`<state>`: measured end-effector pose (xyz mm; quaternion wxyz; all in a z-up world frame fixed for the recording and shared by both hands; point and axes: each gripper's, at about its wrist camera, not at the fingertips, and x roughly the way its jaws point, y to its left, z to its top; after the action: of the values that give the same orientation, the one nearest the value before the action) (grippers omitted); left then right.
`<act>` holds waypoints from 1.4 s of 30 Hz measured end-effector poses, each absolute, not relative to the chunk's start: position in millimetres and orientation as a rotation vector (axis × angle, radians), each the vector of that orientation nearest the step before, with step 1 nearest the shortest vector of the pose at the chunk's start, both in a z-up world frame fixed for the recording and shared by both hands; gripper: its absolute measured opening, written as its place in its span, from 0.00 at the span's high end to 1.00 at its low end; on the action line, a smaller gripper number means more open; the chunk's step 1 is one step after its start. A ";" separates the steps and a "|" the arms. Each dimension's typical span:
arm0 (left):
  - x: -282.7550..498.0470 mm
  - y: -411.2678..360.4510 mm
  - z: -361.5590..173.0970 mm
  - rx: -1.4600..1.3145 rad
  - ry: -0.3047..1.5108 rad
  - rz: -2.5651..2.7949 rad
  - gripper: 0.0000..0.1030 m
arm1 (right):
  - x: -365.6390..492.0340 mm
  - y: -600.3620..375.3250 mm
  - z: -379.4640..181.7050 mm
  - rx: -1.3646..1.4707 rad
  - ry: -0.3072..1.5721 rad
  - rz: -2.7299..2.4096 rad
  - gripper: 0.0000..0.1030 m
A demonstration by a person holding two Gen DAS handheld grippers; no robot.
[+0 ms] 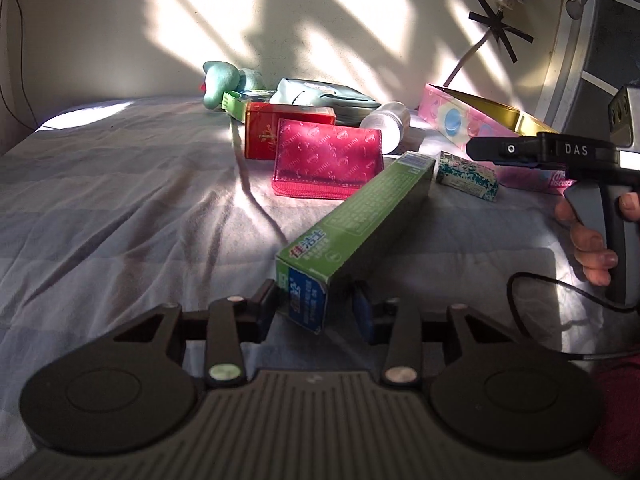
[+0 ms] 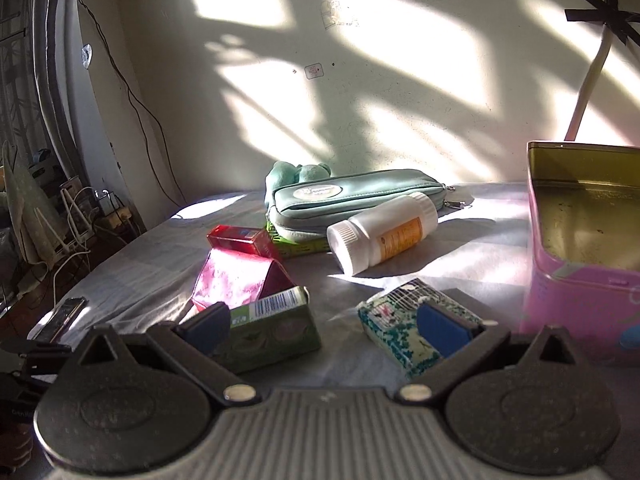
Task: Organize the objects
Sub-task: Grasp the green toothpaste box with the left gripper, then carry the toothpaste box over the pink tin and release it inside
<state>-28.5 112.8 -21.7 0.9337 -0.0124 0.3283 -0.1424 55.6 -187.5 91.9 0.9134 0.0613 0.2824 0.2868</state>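
In the left wrist view, the left claw (image 1: 316, 304) was clenched on the near end of a long green box (image 1: 360, 232), which slanted up and away over the bed (image 1: 120, 184). Just beyond the box's far end lay a red wallet (image 1: 328, 158), with a red box (image 1: 276, 128) touching it behind. To the right of the green box sat a small speckled box (image 1: 466, 176), and behind that a pink tin (image 1: 476, 124) with its lid raised. The right claw's handle, held by a hand (image 1: 592, 240), showed at the right edge.

In the right wrist view, the right claw (image 2: 324, 328) stood spread wide, holding nothing. The green box (image 2: 276, 328) lay by its left finger, the speckled box (image 2: 400, 328) by its right. Beyond the speckled box a white bottle (image 2: 384, 232) lay on its side against a teal pouch (image 2: 352, 196). The open pink tin (image 2: 584, 248) stood right of the speckled box.
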 end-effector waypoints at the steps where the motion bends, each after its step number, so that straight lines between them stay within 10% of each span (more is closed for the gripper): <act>1: -26.9 116.8 -21.6 -0.040 0.670 -0.263 0.55 | 59.7 -181.7 91.0 0.123 0.587 0.604 0.00; 7: -22.4 134.4 -17.4 -0.174 0.635 -0.170 0.43 | 72.9 -157.8 83.0 0.114 0.635 0.691 0.00; 42: -13.8 99.6 22.2 -0.168 0.508 -0.246 0.44 | 49.4 -145.3 91.6 -0.190 0.528 0.805 0.11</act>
<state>-13.8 99.6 22.2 0.9570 -0.0828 0.2503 -0.1213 49.4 -145.3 91.6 0.8821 -0.0913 0.2534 0.3864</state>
